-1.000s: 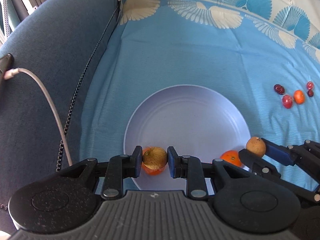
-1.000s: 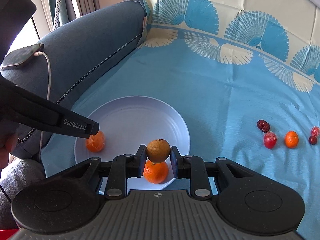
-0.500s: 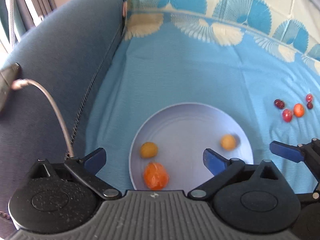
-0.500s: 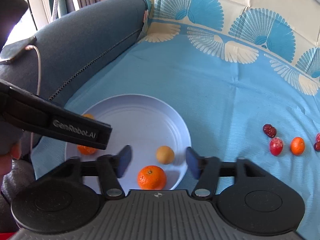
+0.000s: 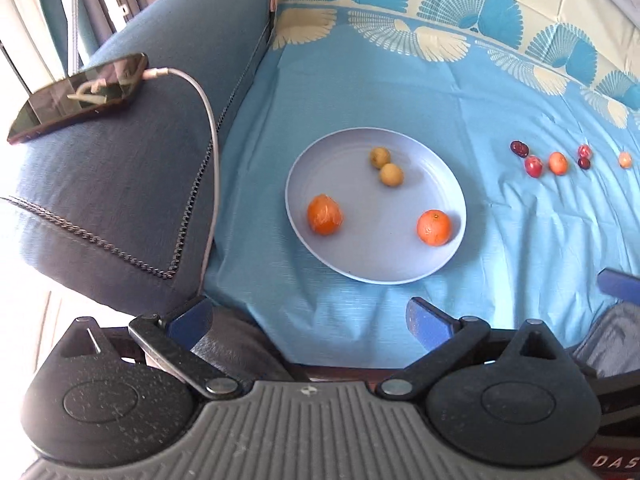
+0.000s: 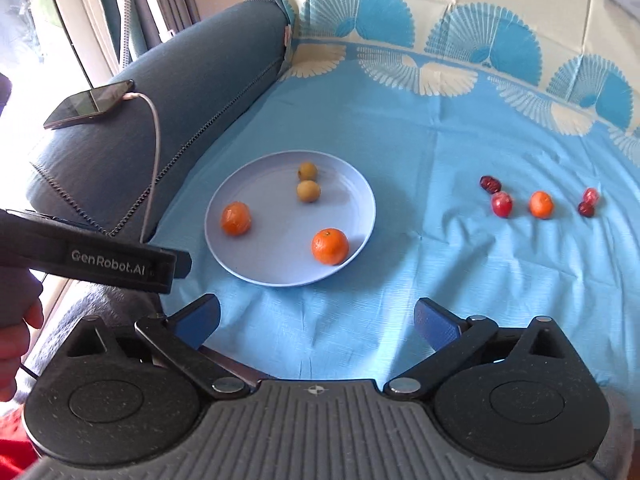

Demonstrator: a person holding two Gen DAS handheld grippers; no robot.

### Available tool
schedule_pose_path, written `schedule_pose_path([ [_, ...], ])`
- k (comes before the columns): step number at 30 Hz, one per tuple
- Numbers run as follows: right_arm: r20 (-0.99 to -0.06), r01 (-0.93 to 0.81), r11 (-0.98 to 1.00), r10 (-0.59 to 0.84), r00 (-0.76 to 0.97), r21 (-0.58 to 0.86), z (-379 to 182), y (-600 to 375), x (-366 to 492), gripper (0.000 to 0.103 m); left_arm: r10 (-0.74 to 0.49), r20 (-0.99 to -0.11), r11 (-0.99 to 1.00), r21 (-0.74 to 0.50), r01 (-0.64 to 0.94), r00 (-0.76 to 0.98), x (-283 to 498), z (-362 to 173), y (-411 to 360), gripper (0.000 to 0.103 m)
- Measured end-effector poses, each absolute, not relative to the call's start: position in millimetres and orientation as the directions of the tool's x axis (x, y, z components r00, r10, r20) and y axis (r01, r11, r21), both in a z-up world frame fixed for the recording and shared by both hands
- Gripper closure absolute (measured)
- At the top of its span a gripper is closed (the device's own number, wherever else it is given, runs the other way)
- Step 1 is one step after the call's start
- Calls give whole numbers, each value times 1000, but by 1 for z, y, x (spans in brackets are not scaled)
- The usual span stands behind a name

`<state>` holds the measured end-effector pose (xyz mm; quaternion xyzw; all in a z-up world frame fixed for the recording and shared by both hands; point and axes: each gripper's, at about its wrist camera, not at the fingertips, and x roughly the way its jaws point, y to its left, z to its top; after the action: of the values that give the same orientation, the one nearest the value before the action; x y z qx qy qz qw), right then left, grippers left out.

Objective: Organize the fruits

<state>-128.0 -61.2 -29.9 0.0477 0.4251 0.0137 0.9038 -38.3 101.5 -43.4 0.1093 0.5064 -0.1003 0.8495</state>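
Blue cloth (image 5: 400, 80), plate (image 5: 332, 152) — four fruits; right gripper (image 6: 316, 320) opening, empty.

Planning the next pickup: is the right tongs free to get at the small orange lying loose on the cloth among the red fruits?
Probably yes. The right tongs stand open and empty, with bare cloth between them and the small orange. The red fruit sits close beside it, so the fingers may nudge that.
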Motion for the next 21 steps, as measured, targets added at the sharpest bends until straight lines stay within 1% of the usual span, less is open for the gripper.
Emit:
schedule_pose_path([
  [7, -693, 27, 998, 25, 721, 64, 0, -61, -164, 1, -87, -842, 956, 79, 282, 532, -74, -10, 100, 0],
  [21, -619, 24, 999, 8, 786, 42, 23, -63, -212, 1, -104, -790, 943, 115, 313, 604, -120, 21, 86, 0],
])
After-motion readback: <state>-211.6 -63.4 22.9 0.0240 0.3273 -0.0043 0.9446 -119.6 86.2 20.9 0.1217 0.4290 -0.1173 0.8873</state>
